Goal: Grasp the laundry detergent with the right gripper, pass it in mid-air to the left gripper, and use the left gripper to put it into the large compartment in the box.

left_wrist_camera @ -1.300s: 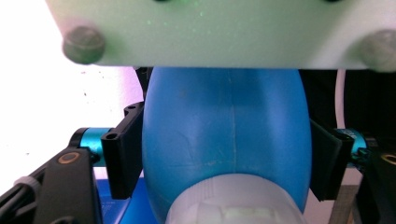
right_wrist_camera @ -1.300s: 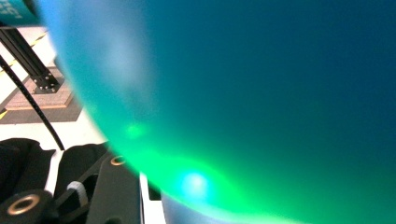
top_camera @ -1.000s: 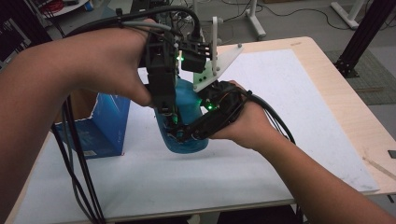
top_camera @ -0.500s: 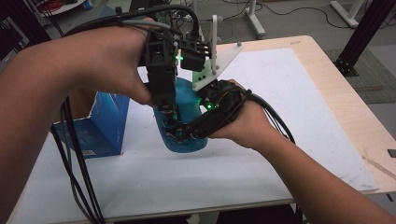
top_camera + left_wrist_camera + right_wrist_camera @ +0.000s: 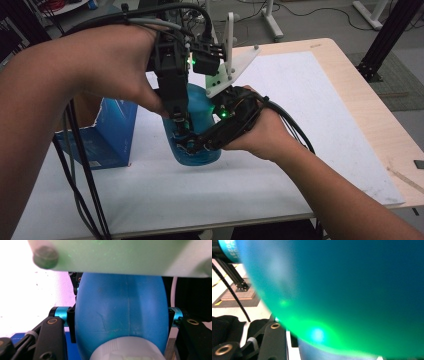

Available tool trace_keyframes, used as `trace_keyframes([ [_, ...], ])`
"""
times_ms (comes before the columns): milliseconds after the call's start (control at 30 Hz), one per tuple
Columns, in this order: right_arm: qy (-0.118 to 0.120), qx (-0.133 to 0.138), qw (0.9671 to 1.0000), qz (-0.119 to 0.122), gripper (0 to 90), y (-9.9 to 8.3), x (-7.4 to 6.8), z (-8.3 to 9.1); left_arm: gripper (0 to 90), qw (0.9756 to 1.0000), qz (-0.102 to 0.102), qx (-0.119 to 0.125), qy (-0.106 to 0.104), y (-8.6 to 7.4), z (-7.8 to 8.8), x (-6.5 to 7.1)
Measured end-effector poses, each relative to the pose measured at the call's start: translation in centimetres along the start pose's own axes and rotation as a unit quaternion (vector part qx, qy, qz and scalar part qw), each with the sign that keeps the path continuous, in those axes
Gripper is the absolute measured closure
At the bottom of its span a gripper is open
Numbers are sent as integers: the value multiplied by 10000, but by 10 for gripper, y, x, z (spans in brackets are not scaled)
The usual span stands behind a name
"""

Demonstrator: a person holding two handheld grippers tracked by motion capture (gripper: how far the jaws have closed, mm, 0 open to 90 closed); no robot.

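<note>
A blue plastic bottle [image 5: 201, 106] stands on the white sheet, held from two sides. My left gripper [image 5: 180, 129] comes down from above; its jaws have just been closing and now press the bottle [image 5: 120, 310] on both flanks, with the white cap [image 5: 127, 351] nearest the camera. From the right, my right gripper [image 5: 194, 145] clasps the lower body. Its jaws have just been opening a touch, but the bottle [image 5: 352, 287] still sits tight between them, one finger [image 5: 274, 340] showing beneath it.
A blue cardboard box [image 5: 107, 135] stands just left of the bottle. The white sheet [image 5: 310, 105] covers the wooden table [image 5: 370, 125]. Black cables [image 5: 80, 170] hang from the left hand across the front left.
</note>
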State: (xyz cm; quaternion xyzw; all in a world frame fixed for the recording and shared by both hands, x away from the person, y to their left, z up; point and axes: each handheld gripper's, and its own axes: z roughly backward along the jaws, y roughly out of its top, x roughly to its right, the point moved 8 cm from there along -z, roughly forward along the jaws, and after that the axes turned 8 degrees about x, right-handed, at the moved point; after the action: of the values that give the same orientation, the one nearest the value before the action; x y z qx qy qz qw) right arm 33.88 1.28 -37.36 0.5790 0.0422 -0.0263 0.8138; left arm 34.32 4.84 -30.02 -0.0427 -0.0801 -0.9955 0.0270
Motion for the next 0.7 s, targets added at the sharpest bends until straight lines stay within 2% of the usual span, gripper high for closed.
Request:
trace_keyframes([
  [100, 25, 9, 10000, 31, 439, 0, -1, 0, 396, 10000, -23, 19, 0, 0, 2, 1],
  [167, -14, -6, 9999, 145, 327, 2, -3, 3, 396, 10000, 20, 30, 1, -2, 4, 1],
  [267, -98, -53, 9999, 110, 279, 0, -2, 6, 396, 10000, 40, 66, 19, -4, 8, 1],
  [400, -180, 100, 9998, 60, 220, 2, 3, 16, 395, 10000, 45, 53, 44, -6, 11, 0],
  [467, -219, 138, 9997, -39, 215, 3, 4, 22, 395, 9999, 79, 31, 77, -7, 13, 0],
  [567, -208, 153, 9996, -61, 213, 4, 4, 26, 395, 9999, 111, 23, 82, -9, 15, 0],
  [600, -279, 187, 9994, -14, 142, 5, 4, 29, 395, 9999, 134, 10, 86, -10, 17, 0],
  [633, -375, 185, 9991, -1, 124, 6, 5, 30, 395, 9999, 134, 10, 86, -10, 17, 0],
  [700, -391, 197, 9990, -7, 124, 7, 5, 32, 395, 9998, 162, 22, 107, -11, 19, -1],
])
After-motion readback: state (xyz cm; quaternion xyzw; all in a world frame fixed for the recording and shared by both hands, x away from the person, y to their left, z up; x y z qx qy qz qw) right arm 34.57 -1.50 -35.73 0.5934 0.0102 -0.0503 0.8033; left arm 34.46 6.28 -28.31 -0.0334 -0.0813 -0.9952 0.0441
